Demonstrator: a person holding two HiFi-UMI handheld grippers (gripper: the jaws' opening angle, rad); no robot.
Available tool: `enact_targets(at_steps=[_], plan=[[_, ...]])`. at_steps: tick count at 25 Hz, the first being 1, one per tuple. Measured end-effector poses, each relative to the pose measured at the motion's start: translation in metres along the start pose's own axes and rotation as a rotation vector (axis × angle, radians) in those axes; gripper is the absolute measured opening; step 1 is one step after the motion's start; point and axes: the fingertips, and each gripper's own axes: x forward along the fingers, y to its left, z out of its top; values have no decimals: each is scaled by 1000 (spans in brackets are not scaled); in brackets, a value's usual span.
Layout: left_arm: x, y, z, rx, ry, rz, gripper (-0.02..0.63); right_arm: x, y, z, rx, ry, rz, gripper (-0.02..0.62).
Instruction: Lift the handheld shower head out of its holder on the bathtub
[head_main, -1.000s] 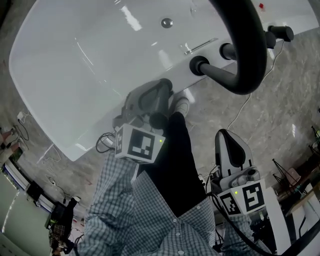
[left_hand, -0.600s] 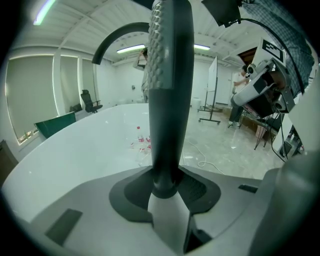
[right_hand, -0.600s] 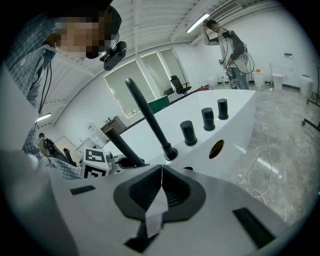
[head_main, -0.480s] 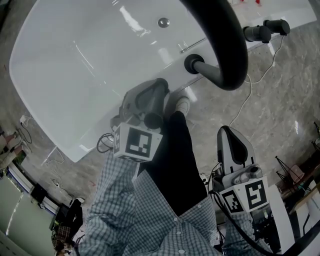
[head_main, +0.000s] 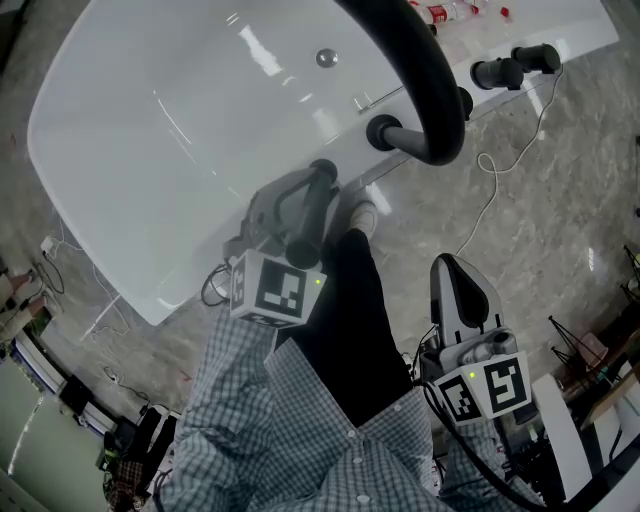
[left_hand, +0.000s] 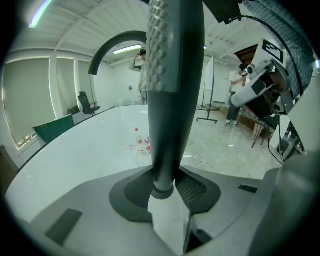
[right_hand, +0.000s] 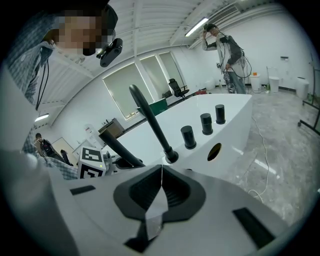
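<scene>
Shower head (left_hand: 172, 100) stands clamped at its dark handle between the jaws of the left gripper (left_hand: 167, 192), at the near rim of the white tub (head_main: 150, 130) and just left of the arched spout (head_main: 430, 90). Farther right, the right gripper (right_hand: 161, 187) hangs low over the stone floor (head_main: 560, 200), its jaws pressed together on nothing.

It was a big open lab or test hall, not a home bathroom. The white bathtub (head_main: 150, 150) stood alone on a marbled floor (head_main: 570, 190) with loose cables (head_main: 496, 197) trailing round it, under long strip lights (left_hand: 127, 49). An office chair (right_hand: 178, 86), a wheeled whiteboard (left_hand: 212, 87) and another person (right_hand: 229, 47) working by buckets (right_hand: 258, 80) were farther off.
</scene>
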Motion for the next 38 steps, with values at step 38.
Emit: enact_targets(at_steps=[38], plan=[[-169,-18,113,-24,-46,-68,126,-103,72,136,-176,-227,-108,17]])
